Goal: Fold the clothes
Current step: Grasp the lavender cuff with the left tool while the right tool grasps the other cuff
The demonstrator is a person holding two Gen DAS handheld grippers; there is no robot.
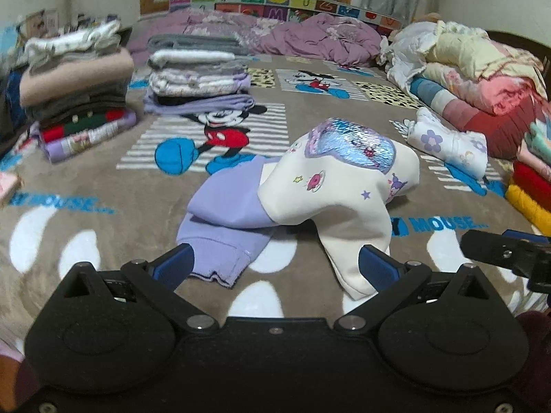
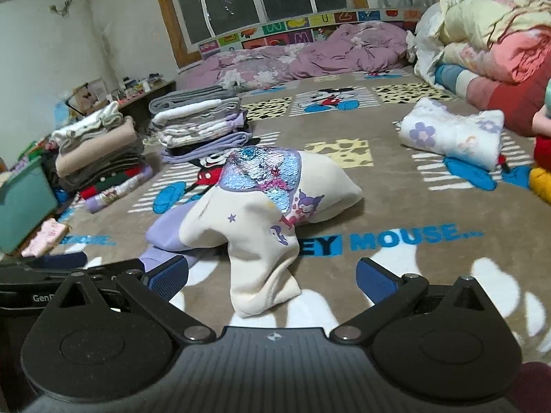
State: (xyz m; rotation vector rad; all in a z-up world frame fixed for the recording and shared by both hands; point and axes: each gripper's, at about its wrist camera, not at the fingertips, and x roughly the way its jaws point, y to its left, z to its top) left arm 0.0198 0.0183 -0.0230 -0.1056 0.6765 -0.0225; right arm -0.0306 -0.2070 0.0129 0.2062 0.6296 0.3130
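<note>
Left wrist view: at far left, a stack of folded clothes [image 1: 77,93] on the Mickey Mouse blanket [image 1: 103,179]; to its right, a second folded stack [image 1: 198,75]; at lower centre, the left gripper [image 1: 275,266] with blue pads spread wide and nothing between them; its left pad lies just beside the lilac cuff, its right pad against the cream hem of the crumpled sweatshirt [image 1: 323,186], which sits at mid-frame, sequin patch uppermost; at the right edge, the tip of the other tool. Right wrist view: left of centre, the same two stacks; at lower centre, the right gripper [image 2: 272,280], fingers likewise fully parted and gripping nothing, the sweatshirt's [image 2: 261,213] cream hem drooping between them, closer to the left pad; at upper right, a rolled floral garment [image 2: 451,132].
</note>
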